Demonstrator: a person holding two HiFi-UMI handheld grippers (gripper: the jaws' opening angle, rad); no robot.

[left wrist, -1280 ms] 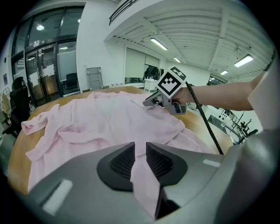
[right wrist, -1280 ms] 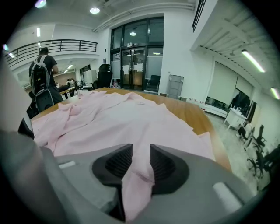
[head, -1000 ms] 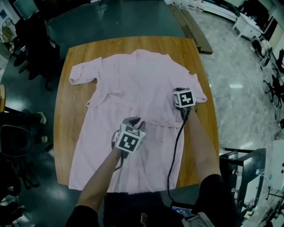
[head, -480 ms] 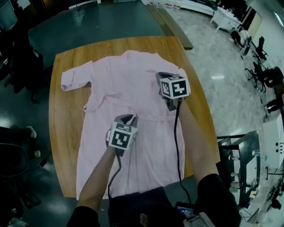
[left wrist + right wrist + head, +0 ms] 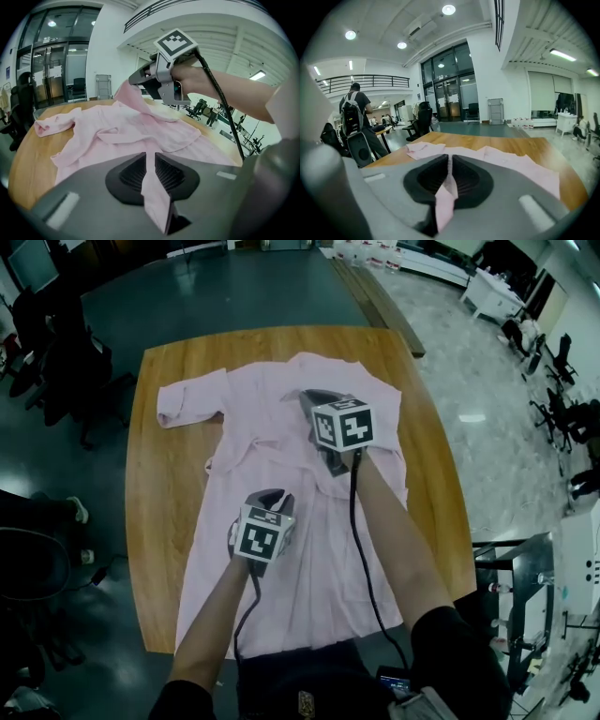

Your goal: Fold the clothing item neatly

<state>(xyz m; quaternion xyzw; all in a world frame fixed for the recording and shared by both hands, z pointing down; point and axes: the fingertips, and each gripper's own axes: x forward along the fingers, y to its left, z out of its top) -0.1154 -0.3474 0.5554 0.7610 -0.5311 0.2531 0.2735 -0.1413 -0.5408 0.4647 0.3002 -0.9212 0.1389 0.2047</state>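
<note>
Tabletop (image 5: 155, 486) carries pink robe (image 5: 302, 570); only gripper views show it pinched between jaws

The head view was dim and bluish, its edges bowed by the wide lens; the pale pink cloth garment (image 5: 309, 549) looked muted, and the polished grey stone floor (image 5: 473, 416) caught a white glare. Both gripper views were brighter, ringed in black, with round white ceiling lamps (image 5: 448, 9) blown out.

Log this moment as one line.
left gripper: shut on pink garment | right gripper: shut on pink garment, fabric held above wooden table | fold: not finished
</note>
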